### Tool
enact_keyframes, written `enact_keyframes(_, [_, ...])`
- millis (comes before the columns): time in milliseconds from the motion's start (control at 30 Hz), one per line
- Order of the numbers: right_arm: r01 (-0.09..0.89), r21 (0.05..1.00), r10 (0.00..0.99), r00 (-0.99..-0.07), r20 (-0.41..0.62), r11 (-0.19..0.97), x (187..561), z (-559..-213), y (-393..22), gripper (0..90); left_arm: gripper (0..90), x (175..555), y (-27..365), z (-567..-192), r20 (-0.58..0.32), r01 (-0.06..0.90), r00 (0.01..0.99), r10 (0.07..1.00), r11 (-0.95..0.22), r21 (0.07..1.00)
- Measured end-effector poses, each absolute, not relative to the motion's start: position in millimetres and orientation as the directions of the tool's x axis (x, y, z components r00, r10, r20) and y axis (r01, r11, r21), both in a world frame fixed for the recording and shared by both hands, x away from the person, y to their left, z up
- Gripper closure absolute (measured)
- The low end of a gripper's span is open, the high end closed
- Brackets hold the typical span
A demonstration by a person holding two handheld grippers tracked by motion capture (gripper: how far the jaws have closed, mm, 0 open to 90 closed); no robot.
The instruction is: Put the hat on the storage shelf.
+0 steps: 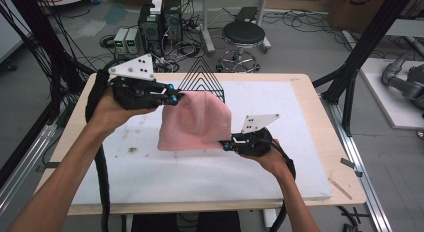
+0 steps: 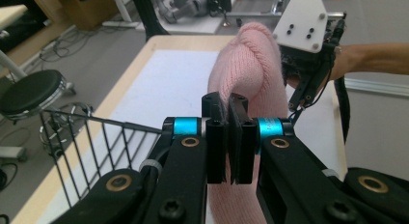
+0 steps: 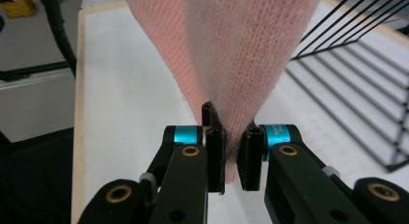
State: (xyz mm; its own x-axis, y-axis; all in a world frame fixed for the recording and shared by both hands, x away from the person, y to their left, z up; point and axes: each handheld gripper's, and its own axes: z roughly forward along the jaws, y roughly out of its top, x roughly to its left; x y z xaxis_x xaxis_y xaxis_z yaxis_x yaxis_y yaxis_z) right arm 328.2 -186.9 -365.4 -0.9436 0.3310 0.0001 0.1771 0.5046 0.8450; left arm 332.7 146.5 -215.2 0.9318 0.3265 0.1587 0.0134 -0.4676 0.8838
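Behind our bench (image 1: 300, 182) stand a stool (image 1: 243, 34) and cables; we hold a pink hat (image 1: 197, 119) above it, left gripper (image 1: 172, 95) fingers pinching one edge, right gripper (image 1: 226, 143) fingers pinching another; wire rack (image 1: 202, 79) beside it.

Left tongs (image 1: 175, 98) raised, jaws clamped, right tongs (image 1: 226, 143) lower, jaws pinched shut, forearms extended

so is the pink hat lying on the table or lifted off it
Lifted. The pink knit hat hangs above the white table mat, stretched between the left tongs and right tongs, both shut on its fabric.
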Motion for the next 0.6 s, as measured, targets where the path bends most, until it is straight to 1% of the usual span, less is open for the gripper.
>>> enact_keyframes(133, [0.146, 0.833, 0.338, -0.940, -0.052, 0.533, 332, -344, -186, 85.0, 86.6, 337, 151, -203, 0.173, -0.003, 0.925, 0.338, -0.449, 0.893])
enact_keyframes(200, [0.141, 0.830, 0.340, -0.938, -0.062, 0.540, 333, -339, -185, 84.9, 86.6, 339, 153, -200, 0.176, -0.008, 0.923, 0.341, -0.442, 0.897])
enact_keyframes(233, [0.129, 0.824, 0.351, -0.932, -0.089, 0.551, 335, -329, -184, 85.0, 86.6, 342, 155, -196, 0.178, -0.007, 0.918, 0.355, -0.434, 0.901])
enact_keyframes(367, [0.113, 0.815, 0.370, -0.920, -0.130, 0.568, 343, -309, -183, 84.9, 86.6, 350, 159, -184, 0.188, -0.009, 0.906, 0.378, -0.426, 0.905])
enact_keyframes(467, [0.099, 0.811, 0.383, -0.910, -0.161, 0.577, 351, -296, -182, 85.0, 86.6, 359, 162, -177, 0.206, -0.019, 0.891, 0.405, -0.420, 0.907])
enact_keyframes(600, [0.087, 0.808, 0.400, -0.896, -0.192, 0.583, 364, -282, -179, 85.0, 86.6, 370, 165, -171, 0.204, -0.014, 0.881, 0.427, -0.407, 0.913])
